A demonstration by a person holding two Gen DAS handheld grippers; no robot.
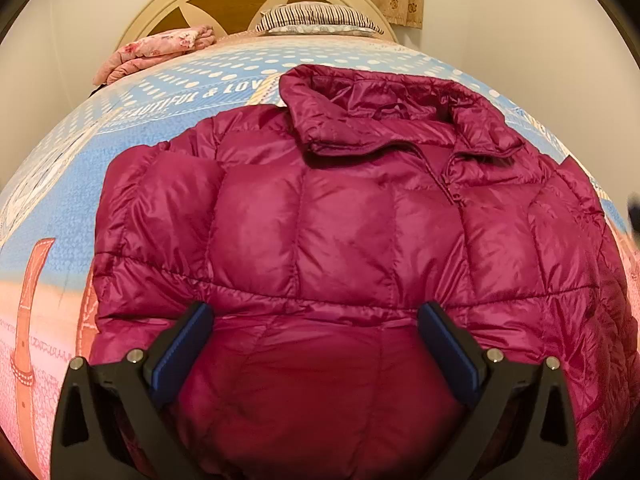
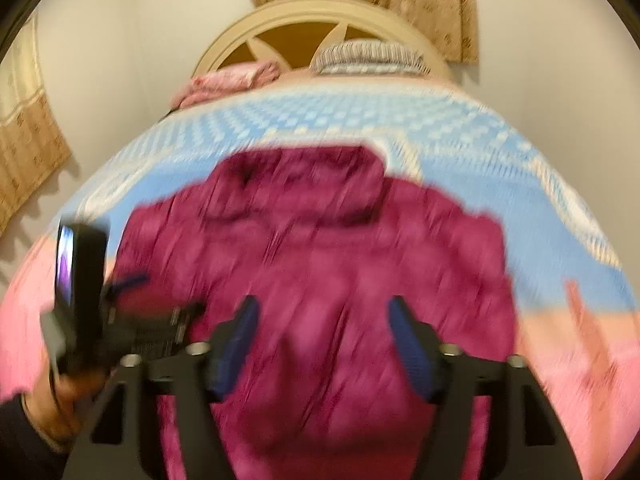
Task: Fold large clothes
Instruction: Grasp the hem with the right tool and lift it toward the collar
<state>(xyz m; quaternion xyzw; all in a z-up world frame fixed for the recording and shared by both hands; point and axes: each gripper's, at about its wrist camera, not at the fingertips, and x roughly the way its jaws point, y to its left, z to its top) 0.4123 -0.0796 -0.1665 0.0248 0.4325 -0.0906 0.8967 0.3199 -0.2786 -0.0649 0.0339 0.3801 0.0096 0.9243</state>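
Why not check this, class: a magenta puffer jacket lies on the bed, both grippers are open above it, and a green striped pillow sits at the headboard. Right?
Not quite. The pillow at the headboard is striped dark and white, not green, as the left wrist view shows. The rest holds: the jacket lies on the bed, with the left gripper and right gripper open above it.

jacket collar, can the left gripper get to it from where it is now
Probably yes. The left gripper is open over the lower part of the jacket, and only flat quilted fabric lies between it and the collar, nothing blocking.
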